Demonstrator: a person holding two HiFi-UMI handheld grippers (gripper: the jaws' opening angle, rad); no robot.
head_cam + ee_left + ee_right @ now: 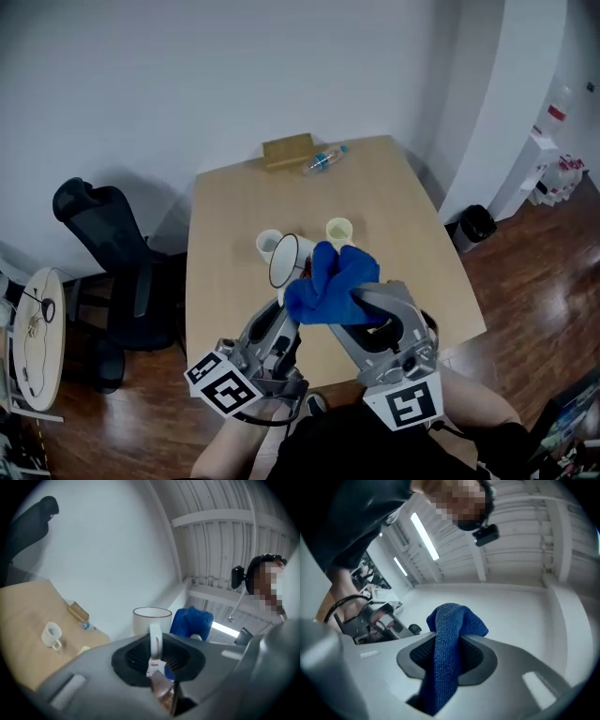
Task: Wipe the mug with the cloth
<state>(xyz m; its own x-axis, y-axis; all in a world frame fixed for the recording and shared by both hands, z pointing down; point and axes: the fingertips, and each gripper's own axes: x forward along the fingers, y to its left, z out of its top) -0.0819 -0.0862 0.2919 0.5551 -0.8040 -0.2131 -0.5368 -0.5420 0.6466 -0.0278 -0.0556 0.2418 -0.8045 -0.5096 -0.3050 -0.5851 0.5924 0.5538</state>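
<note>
In the head view a white mug point(285, 262) with a dark rim hangs tilted above the table. My left gripper point(284, 302) is shut on its handle, and in the left gripper view that handle point(155, 639) stands pinched between the jaws, with the mug body point(151, 619) beyond. My right gripper point(361, 302) is shut on a bunched blue cloth point(330, 281). In the right gripper view the cloth point(447, 641) runs up between the jaws. The cloth point(191, 622) sits close against the mug's right side; I cannot tell whether they touch.
On the wooden table point(394, 202) stand a white cup point(267, 243) and a cream cup point(338, 229). A wooden block point(288, 150) and a plastic bottle point(324, 159) lie at the far edge. A black office chair point(105, 246) stands to the left, a black bin point(476, 224) to the right.
</note>
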